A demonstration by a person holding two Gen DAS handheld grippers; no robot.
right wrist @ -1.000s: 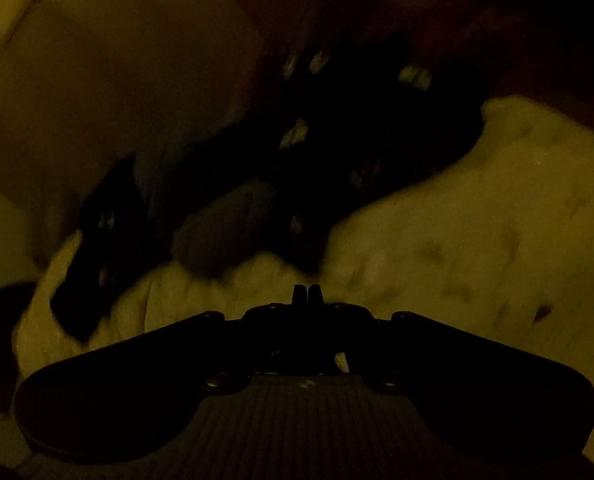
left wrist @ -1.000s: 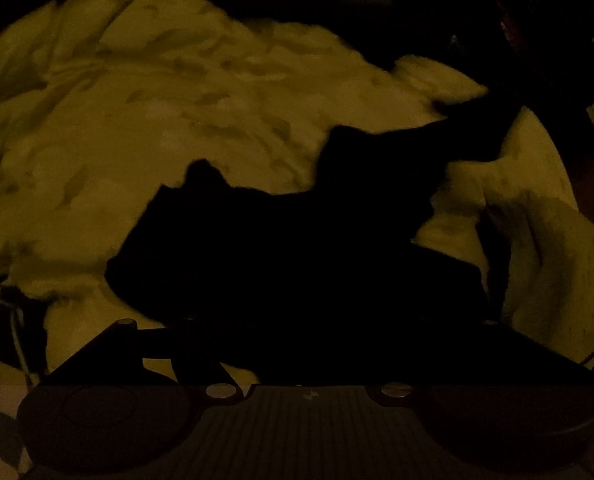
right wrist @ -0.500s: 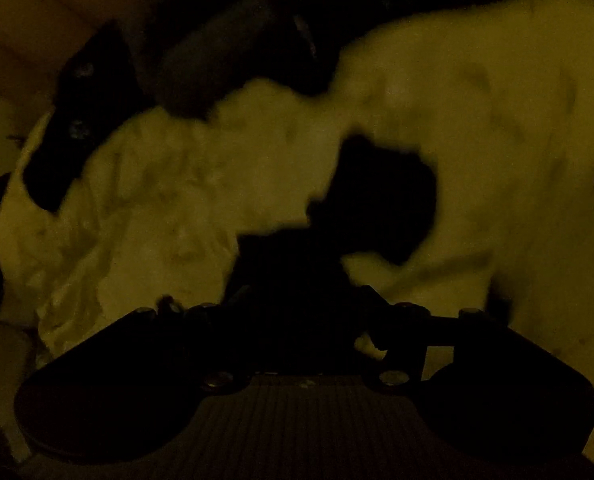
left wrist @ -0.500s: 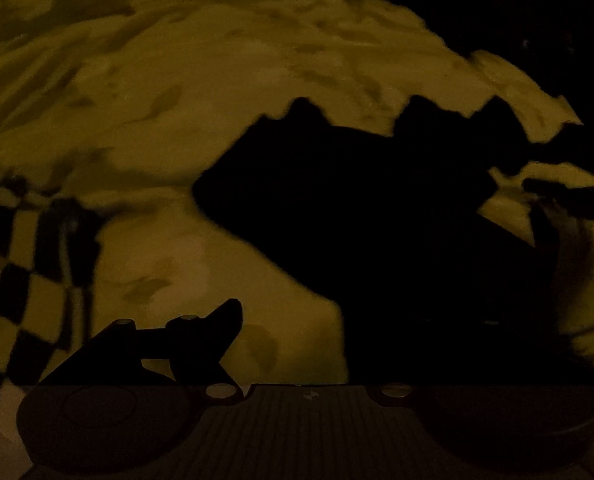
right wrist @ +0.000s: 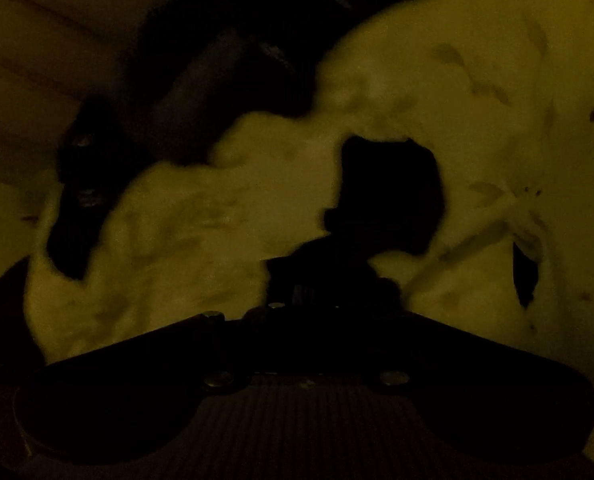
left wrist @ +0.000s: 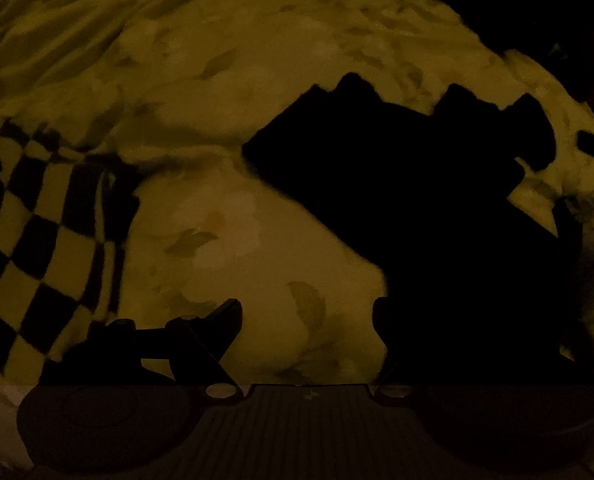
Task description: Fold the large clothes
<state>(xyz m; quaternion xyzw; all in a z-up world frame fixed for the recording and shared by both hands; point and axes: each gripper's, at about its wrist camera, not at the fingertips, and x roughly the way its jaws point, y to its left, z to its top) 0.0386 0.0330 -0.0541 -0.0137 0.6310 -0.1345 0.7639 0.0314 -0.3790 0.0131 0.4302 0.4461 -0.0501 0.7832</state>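
Dimness hides much. Our left gripper (left wrist: 307,320) has its fingers (left wrist: 225,320) spread apart over a pale floral bedsheet (left wrist: 217,80), beside a black garment (left wrist: 417,208) that lies on the sheet; a checkered cloth (left wrist: 37,240) sits at the left. Our right gripper (right wrist: 321,280) merges with the dark garment (right wrist: 389,192); we cannot tell whether its fingers are clenched.
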